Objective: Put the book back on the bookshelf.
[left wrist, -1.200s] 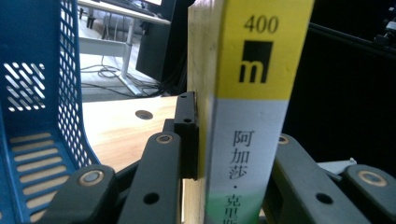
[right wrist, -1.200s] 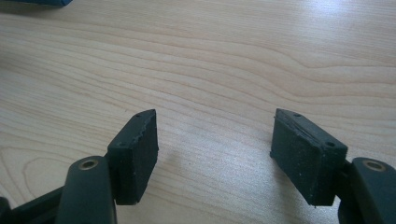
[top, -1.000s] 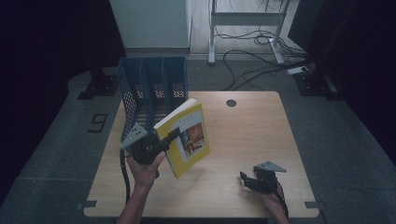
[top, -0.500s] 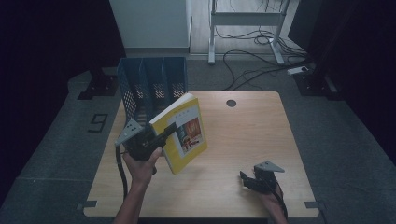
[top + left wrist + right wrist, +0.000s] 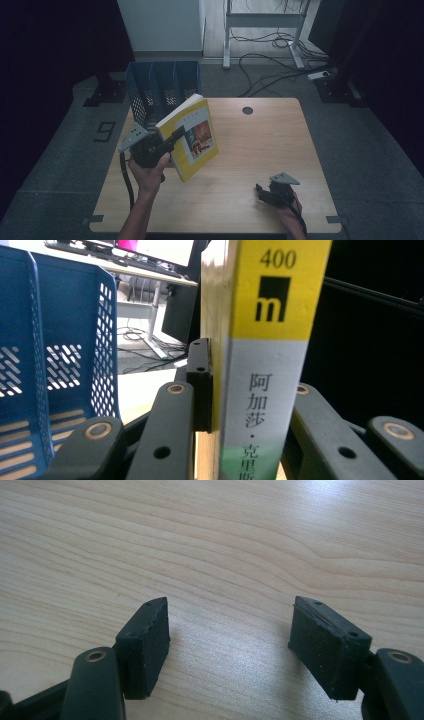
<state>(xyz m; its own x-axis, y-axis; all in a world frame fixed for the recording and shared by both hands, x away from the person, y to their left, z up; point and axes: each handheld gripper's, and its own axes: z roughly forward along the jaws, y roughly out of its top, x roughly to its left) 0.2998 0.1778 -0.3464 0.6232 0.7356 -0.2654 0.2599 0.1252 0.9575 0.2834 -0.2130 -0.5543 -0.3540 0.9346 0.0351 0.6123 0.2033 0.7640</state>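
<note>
We lose the book's (image 5: 265, 360) spine at the top and bottom edges of the left gripper view. Its small cover print stays unreadable from above. The book hides the rack's (image 5: 150, 95) front corner.

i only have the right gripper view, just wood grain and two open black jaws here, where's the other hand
Observer: The left gripper is raised over the left side of the light wooden table, clamped on a thick yellow-covered paperback book.
Operator: how is it gripping the book
Observer: In the left gripper view its jaws close across the book's thickness, at the yellow and white spine.
Operator: anything near it
Observer: A blue perforated plastic file rack with upright dividers stands at the table's far left corner, just beyond the book.
Operator: and where am i on the table
Observer: Your right gripper sits low near the front right edge, open with nothing between its jaws.
</note>
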